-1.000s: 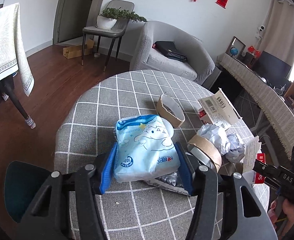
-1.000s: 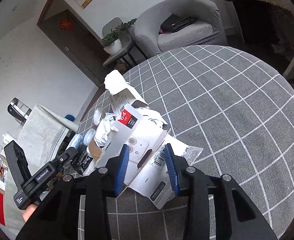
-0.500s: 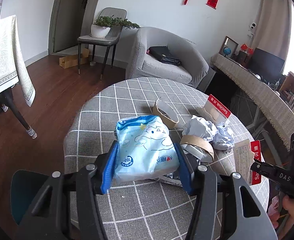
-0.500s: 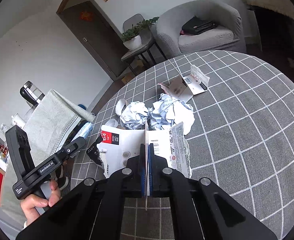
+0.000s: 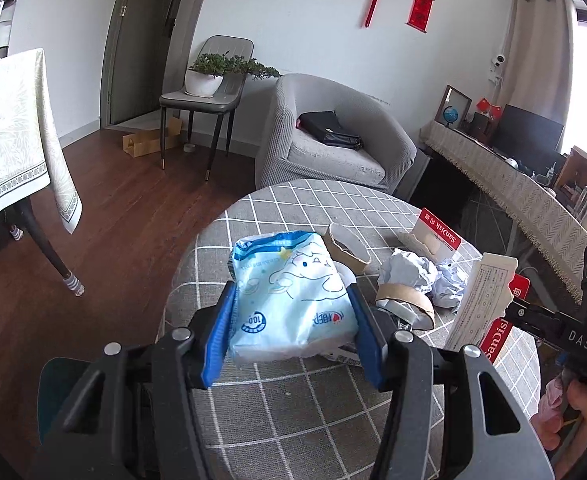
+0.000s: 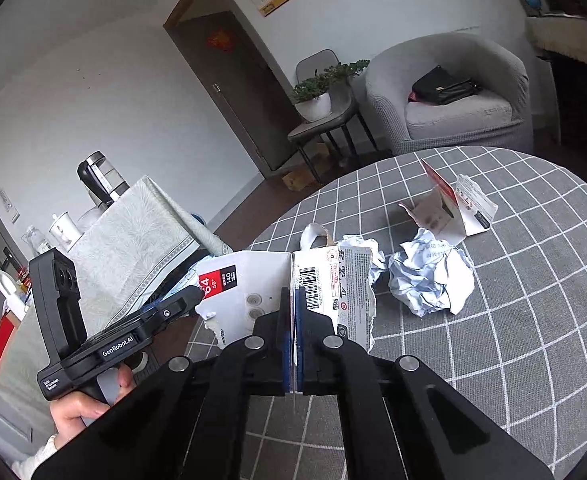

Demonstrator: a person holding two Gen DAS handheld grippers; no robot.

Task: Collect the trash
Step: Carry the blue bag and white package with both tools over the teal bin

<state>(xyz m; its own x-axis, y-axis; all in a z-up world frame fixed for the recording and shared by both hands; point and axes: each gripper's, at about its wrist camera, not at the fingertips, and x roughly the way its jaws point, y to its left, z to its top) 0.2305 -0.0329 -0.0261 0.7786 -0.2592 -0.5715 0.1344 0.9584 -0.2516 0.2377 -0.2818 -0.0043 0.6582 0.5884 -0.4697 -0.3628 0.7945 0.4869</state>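
Two pieces of trash are being gripped. A pale blue wipes packet [image 5: 293,300] is being clamped between the blue pads of the left gripper [image 5: 293,312], above the near edge of the checked tabletop [image 5: 293,420]. A torn card package [image 6: 293,288] is being pinched in the narrow jaws of the right gripper [image 6: 292,332], with crumpled paper [image 6: 429,276] lying just beyond on the tabletop.

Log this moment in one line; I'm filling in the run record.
left claw: shut on blue tissue pack | right claw: shut on torn card packaging | crumpled paper: on table
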